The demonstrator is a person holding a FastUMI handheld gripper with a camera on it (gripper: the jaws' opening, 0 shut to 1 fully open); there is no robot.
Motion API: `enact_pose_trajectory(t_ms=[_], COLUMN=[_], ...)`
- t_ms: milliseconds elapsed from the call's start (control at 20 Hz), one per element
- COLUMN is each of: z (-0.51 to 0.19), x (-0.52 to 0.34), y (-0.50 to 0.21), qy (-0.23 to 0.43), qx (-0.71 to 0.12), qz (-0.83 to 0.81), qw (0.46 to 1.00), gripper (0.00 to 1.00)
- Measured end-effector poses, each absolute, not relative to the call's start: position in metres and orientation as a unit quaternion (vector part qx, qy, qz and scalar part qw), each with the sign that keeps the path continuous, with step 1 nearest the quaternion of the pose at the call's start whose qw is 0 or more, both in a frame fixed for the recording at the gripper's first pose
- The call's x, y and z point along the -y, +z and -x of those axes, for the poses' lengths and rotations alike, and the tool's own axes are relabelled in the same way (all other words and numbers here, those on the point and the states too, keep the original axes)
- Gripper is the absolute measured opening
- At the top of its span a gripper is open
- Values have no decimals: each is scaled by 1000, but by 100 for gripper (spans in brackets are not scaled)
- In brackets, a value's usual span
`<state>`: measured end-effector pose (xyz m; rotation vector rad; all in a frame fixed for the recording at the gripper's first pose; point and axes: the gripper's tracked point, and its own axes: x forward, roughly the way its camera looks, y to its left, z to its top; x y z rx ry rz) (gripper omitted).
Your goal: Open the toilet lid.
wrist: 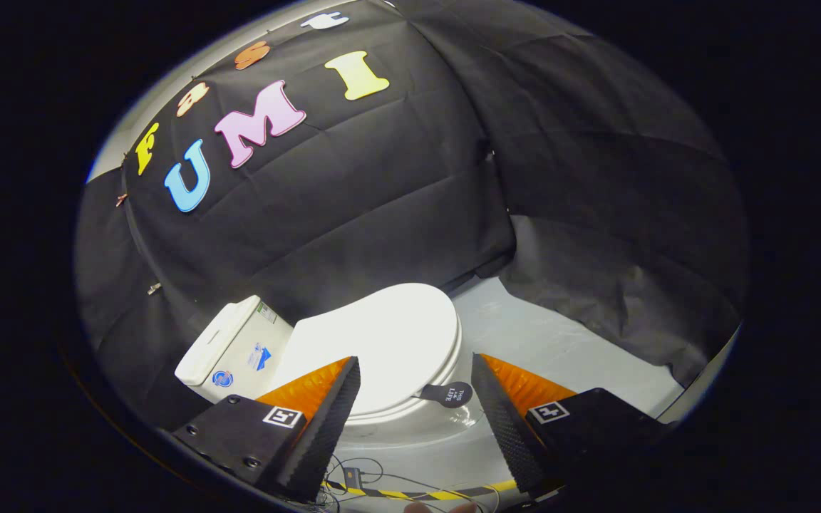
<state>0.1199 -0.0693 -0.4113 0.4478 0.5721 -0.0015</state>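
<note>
A white toilet stands on the pale floor with its lid [389, 335] lying flat and closed over the bowl [425, 420]. A small black tab [447, 394] sticks out from the lid's rim on the side near my right finger. The white tank [232, 349] rises behind the lid, to the left. My gripper [416, 370] hangs above the toilet, open, with nothing between its fingers. The lid's near edge and the tab lie in the gap between the two fingertips, below them.
Black cloth walls close in behind and to the right of the toilet. The pale floor [560, 349] stretches to the right of the bowl. A yellow-and-black striped tape [410, 493] and thin cables [353, 474] lie on the floor in front of the bowl.
</note>
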Motion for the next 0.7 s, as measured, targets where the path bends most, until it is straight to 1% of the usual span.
enact_pose_trajectory(t_ms=[150, 300, 400, 700], z=[-130, -136, -139, -150], x=[73, 85, 94, 89], y=[-441, -476, -495, -541], qy=[0, -25, -37, -41], qx=[-316, -355, -367, -405], qz=[-254, -273, -279, -334], qw=[914, 894, 887, 850], gripper=[99, 99, 99, 99])
